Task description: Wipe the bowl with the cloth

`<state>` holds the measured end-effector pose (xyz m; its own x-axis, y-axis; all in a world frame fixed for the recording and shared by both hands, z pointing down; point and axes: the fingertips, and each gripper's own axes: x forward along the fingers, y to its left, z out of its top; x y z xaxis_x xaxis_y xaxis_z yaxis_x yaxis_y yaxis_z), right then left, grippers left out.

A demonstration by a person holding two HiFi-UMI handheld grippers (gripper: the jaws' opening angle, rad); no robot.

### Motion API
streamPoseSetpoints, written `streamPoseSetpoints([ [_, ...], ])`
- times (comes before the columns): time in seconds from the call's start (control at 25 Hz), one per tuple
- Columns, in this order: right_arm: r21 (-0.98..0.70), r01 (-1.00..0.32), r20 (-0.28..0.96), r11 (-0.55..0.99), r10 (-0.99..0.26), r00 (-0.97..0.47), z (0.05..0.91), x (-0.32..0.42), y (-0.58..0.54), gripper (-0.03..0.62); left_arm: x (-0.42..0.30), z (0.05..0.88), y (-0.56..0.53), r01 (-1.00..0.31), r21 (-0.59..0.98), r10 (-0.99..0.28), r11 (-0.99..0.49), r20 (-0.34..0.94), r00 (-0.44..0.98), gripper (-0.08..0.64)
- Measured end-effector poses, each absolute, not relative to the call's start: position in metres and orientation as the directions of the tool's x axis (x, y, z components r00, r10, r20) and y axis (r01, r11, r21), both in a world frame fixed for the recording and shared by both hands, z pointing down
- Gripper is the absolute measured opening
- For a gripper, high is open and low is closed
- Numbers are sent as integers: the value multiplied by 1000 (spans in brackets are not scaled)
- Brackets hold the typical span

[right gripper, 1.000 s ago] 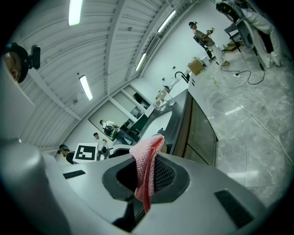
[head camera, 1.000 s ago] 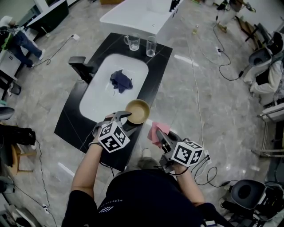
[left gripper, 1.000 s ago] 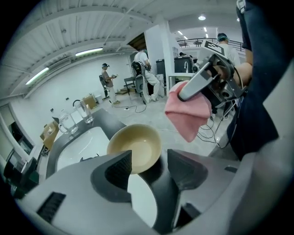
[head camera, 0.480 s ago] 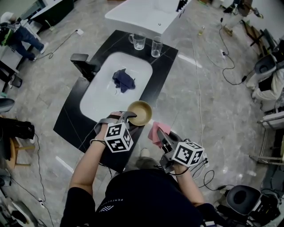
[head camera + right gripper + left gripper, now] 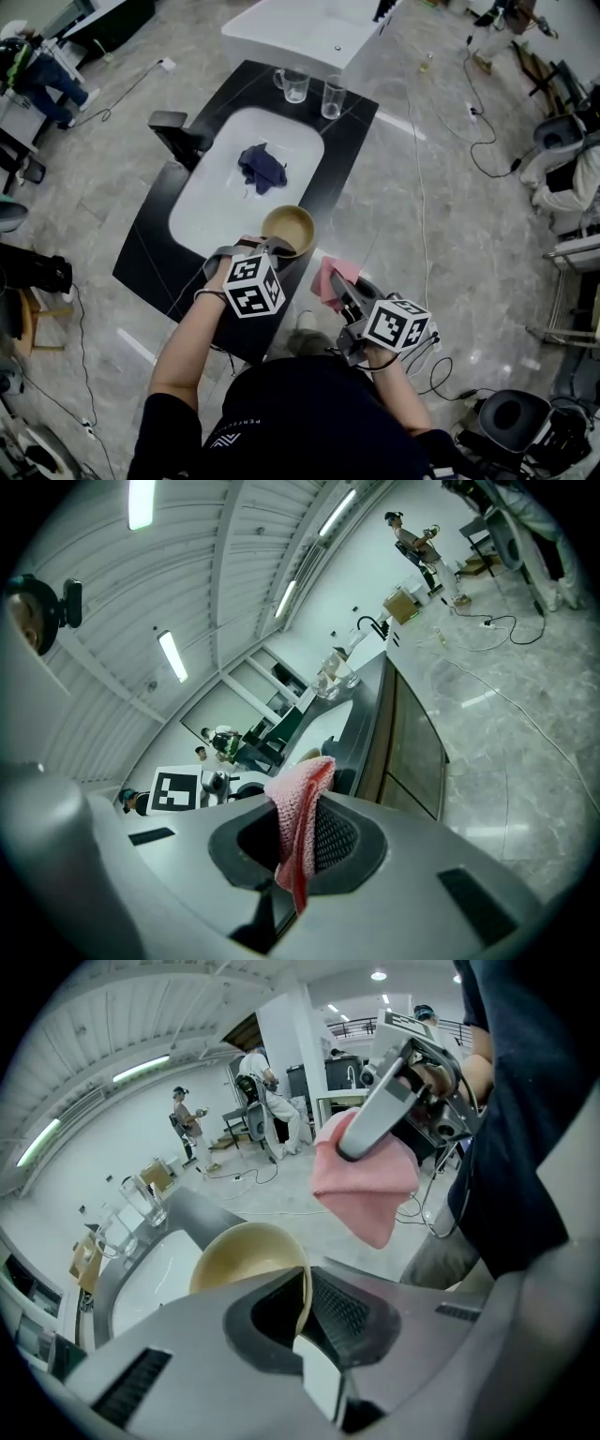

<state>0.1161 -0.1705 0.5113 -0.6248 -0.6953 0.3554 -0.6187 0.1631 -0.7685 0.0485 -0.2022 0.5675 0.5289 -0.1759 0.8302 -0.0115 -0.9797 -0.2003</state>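
Now the left gripper (image 5: 270, 249), wide open a second earlier, was closing its jaws on the rim of the round tan bowl (image 5: 289, 227) at frame centre. The right gripper (image 5: 342, 289) clenched the pink cloth (image 5: 327, 278).

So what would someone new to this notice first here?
Probably the tan bowl at the near end of the white sink, with the left gripper closing its jaws on the bowl's rim. Just to its right, the right gripper pinches a pink cloth that hangs from its jaws. A dark blue cloth lies crumpled in the sink.
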Motion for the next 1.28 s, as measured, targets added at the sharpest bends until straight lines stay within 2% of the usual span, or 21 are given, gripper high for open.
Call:
streamPoseSetpoints([
  [0.2,-759,-630,357,163,-705,-613,509,115,-169,43,45,552,-209,-93,-212,-226,-973,787,574,21],
  [0.4,-745,-641,347,184,-714,-608,502,109,-165,43,33,538,-214,-238,-216,-319,-947,718,618,21],
  [0.72,-725,-654,328,215,-727,-603,489,101,-158,43,13,510,-203,-418,-112,-396,-902,601,694,21],
  [0.96,-715,-646,285,268,-732,-619,469,92,-150,43,3,477,-186,-515,102,-422,-851,450,787,21],
  [1.12,-703,-632,239,326,-729,-641,449,81,-144,43,-5,460,-174,-525,239,-431,-817,353,831,21],
  [1.28,-679,-621,212,392,-706,-676,434,70,-139,43,-15,445,-165,-533,309,-464,-788,273,843,21],
])
